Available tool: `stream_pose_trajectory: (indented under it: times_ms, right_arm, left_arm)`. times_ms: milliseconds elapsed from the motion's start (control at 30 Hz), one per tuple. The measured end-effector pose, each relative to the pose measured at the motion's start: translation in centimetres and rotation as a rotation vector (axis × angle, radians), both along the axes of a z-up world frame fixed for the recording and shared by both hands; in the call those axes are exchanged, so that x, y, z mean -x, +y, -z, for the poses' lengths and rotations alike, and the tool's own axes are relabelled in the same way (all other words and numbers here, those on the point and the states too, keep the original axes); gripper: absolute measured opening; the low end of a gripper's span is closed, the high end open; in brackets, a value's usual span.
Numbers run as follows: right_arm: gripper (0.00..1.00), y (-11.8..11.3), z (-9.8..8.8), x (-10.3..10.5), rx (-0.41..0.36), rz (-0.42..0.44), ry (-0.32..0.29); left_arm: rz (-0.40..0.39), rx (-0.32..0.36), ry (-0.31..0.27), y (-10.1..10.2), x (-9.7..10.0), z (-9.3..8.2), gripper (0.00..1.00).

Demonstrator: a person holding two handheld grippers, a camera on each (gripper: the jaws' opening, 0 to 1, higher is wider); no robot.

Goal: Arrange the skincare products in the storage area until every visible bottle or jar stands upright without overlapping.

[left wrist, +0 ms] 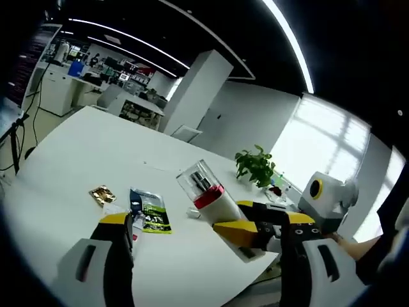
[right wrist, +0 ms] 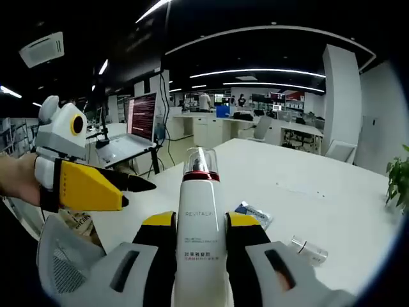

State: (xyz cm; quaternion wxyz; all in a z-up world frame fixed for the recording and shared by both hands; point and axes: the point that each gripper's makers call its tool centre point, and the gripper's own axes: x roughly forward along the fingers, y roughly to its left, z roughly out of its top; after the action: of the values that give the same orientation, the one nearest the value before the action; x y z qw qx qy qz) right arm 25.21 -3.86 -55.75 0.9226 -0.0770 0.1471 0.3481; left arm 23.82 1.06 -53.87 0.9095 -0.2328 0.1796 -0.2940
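A white bottle [right wrist: 199,198] with a red band and a clear cap is clamped between the yellow-tipped jaws of my right gripper [right wrist: 201,222], held above the white table [right wrist: 307,185]. In the left gripper view the same bottle [left wrist: 206,192] hangs tilted over the table, with the right gripper [left wrist: 246,219] coming in from the right and shut on its lower body. My left gripper [left wrist: 208,220] stands wide open, with nothing in its jaws. The right gripper view shows the left gripper [right wrist: 128,187] to the left of the bottle, apart from it.
A green sachet [left wrist: 152,213] and a small gold packet [left wrist: 101,194] lie on the table [left wrist: 77,153]. A blue sachet [right wrist: 255,215] and a small clear vial [right wrist: 310,249] lie flat. A potted plant [left wrist: 255,166] stands at the table's far edge. A laptop [right wrist: 128,137] sits beyond.
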Motion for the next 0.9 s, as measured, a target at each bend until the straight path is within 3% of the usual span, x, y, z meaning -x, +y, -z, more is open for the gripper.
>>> stream_pose_trajectory:
  times_ms: [200, 567, 900]
  right_arm:
    - [0.28, 0.5, -0.9, 1.0, -0.004, -0.007, -0.030]
    - [0.28, 0.9, -3.0, 2.5, -0.014, -0.021, -0.089]
    - [0.28, 0.6, -3.5, 2.8, -0.028, -0.004, -0.093]
  left_arm:
    - [0.022, 0.071, -0.010, -1.4, 0.0, -1.6, 0.78]
    - [0.048, 0.171, 0.065, -2.9, -0.5, -1.2, 0.54]
    - [0.072, 0.213, 0.068, -4.3, -0.3, -1.8, 0.33]
